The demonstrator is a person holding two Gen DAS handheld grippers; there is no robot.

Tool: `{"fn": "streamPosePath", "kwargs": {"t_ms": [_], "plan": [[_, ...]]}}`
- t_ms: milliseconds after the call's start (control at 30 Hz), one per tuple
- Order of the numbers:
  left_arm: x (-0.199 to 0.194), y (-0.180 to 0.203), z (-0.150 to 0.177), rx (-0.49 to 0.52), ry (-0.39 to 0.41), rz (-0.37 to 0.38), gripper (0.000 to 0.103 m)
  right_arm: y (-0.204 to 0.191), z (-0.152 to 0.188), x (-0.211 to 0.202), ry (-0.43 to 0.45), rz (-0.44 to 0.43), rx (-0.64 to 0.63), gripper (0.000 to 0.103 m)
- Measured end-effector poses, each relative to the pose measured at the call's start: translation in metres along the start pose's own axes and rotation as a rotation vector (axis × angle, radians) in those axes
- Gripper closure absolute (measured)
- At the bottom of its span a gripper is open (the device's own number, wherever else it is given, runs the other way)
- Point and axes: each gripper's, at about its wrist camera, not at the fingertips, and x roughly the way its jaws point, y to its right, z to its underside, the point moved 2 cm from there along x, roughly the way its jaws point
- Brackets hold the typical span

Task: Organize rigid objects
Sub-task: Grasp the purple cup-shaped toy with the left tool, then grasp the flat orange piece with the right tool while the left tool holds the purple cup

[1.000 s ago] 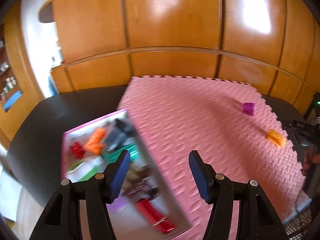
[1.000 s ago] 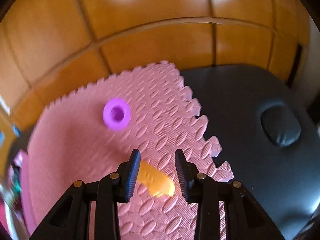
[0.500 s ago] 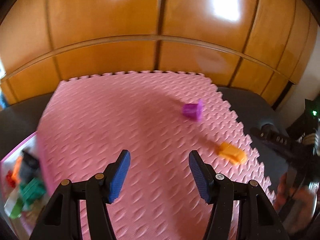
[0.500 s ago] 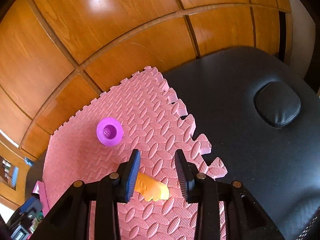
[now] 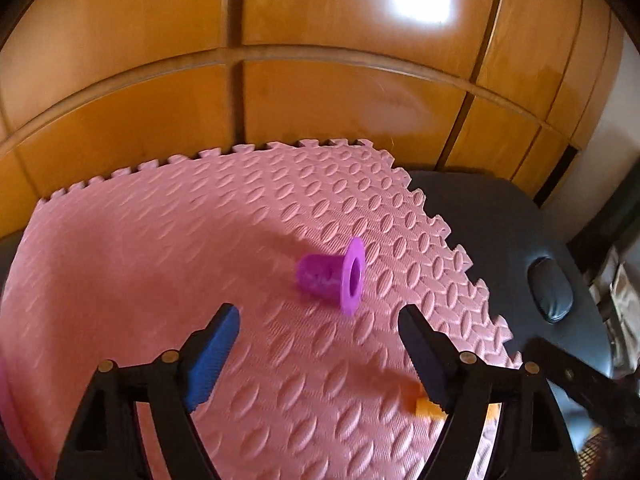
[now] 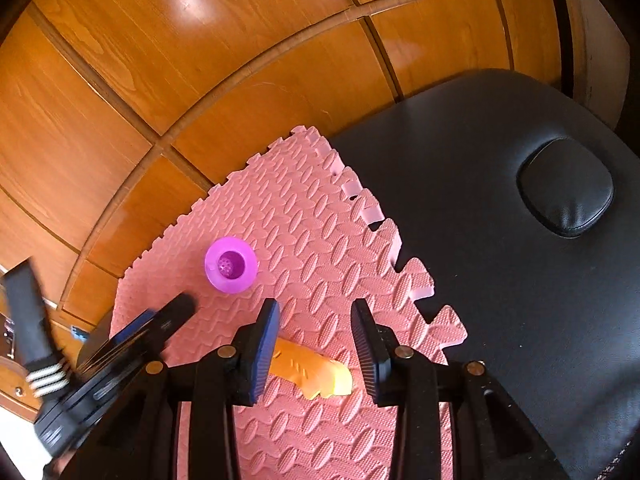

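A wall of wooden panels (image 5: 320,92) is seen behind a black padded surface (image 6: 500,280), on which a pink foam mat (image 5: 200,260) is laid. A second ago a tray of small toys was shown at the lower left of the left wrist view; it is no longer shown there, and the mat's far right corner is now faced instead. The purple cup (image 5: 334,276), small and far off to the right in that earlier view, is now seen large, lying on its side on the mat just ahead of the left tongs (image 5: 316,320). These tongs have just been opening and are held spread wide, with nothing between them. In the right wrist view the left tongs (image 6: 160,320) have come in at the lower left, beside the cup (image 6: 231,265). The right tongs (image 6: 315,322) are seen much as before, parted narrowly over the orange piece (image 6: 316,374), which lies flat on the mat between and below the pads, not pressed by them.
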Motion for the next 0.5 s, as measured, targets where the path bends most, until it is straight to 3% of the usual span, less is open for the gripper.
{"fn": "streamPosePath", "kwargs": {"t_ms": [267,367,400,500], "plan": [[0.049,0.004,-0.021,0.074,-0.003,-0.015,0.025,-0.006,0.003,0.005,-0.034,-0.024,-0.017,0.066],[0.064,0.001,-0.022,0.077,-0.032,-0.011,0.039,-0.006,0.004,0.007,-0.043,-0.029,-0.019,0.066],[0.07,0.001,-0.02,0.08,-0.05,0.006,0.051,-0.006,0.004,0.008,-0.044,-0.028,-0.018,0.066],[0.069,0.004,-0.016,0.102,-0.041,0.014,0.052,-0.005,0.005,0.01,-0.053,-0.019,-0.016,0.066]]}}
